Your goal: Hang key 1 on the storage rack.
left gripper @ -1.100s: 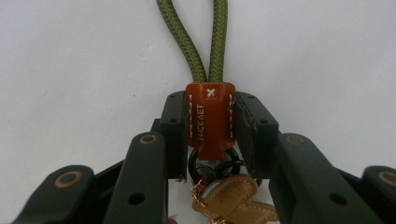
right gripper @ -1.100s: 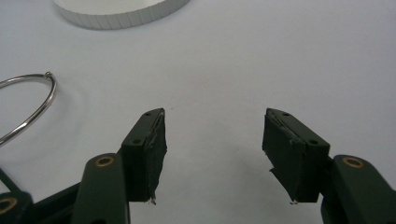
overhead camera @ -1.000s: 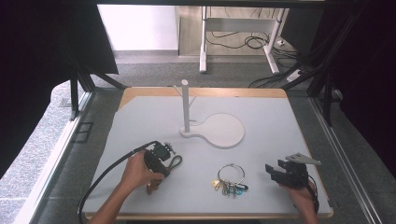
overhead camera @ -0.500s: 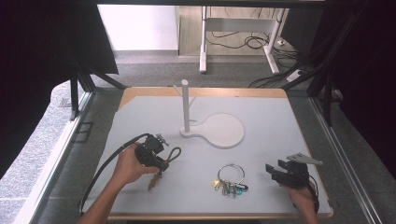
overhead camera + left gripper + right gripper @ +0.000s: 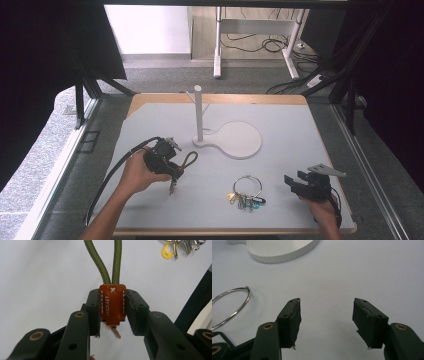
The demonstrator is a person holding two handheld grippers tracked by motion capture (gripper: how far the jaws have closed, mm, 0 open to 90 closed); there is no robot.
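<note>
Since a second ago, the left gripper (image 5: 170, 167) has been drifting a little away from the table's near edge, carrying the olive cord loop (image 5: 189, 160) with it, while the right gripper (image 5: 300, 182) has been keeping its place at the near right.

Nearest the person, the right gripper is resting low over the white table (image 5: 300, 130), its jaws standing wide apart with nothing between them. Just to its left, the key ring (image 5: 247, 186) is lying flat, with a bunch of keys and a yellow tag (image 5: 231, 197) fanning out on its near side.

Farther in and to the left, the left hand (image 5: 134, 175) is gripping its tool; in the left gripper view its jaws are pressing on both sides of the brown leather tab (image 5: 112, 304), from which the doubled cord is running forward.

Beyond these, the white stand (image 5: 235, 140) is sitting near the table's middle, its upright post (image 5: 198, 112) rising from the left end of the round base.
</note>
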